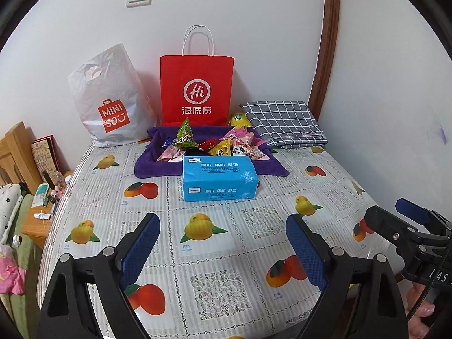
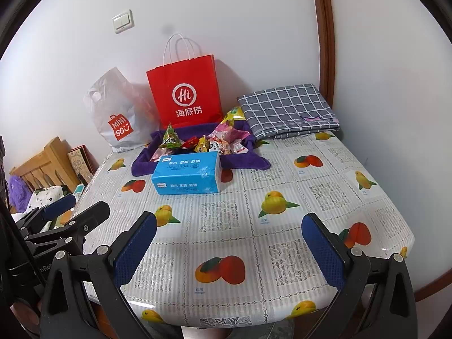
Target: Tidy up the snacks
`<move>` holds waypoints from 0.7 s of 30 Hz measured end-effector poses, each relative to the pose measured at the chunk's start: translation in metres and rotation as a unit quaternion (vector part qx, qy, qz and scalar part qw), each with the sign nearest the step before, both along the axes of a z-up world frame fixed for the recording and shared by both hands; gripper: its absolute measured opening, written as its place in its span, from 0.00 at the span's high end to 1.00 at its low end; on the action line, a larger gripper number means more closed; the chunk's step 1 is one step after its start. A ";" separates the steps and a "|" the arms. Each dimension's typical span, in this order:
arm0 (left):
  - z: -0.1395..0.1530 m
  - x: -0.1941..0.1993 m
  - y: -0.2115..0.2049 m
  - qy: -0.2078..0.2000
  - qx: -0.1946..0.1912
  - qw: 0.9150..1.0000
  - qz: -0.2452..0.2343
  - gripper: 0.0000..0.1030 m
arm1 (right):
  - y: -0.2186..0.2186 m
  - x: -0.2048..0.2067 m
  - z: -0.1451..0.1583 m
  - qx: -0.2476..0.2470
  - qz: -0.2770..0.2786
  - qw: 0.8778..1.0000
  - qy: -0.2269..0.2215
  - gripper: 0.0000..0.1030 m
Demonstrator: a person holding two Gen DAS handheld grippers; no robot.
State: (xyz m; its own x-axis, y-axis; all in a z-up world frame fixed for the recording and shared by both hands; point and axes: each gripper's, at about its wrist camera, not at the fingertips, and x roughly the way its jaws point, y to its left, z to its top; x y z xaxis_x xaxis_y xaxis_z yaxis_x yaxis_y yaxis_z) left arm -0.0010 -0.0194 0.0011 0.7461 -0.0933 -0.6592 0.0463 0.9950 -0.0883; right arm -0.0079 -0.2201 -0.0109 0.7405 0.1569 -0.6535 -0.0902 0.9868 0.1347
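Both my claws, left gripper (image 1: pixel 223 243) and right gripper (image 2: pixel 228 245), hang released, well short of the snacks (image 1: pixel 214 145) heaped in the purple cloth tray (image 1: pixel 158 166) behind the tissue pack (image 1: pixel 219 178).

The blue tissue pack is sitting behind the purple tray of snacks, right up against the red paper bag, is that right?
Not quite. The blue tissue pack sits in front of the purple tray of snacks, on the near side; the red paper bag stands behind the tray, apart from the pack. The left wrist view shows it.
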 end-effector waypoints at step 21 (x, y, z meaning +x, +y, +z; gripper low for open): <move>0.000 -0.001 -0.001 0.002 -0.001 1.000 -0.001 0.12 | 0.000 -0.005 0.006 0.004 -0.004 1.000 -0.004 0.02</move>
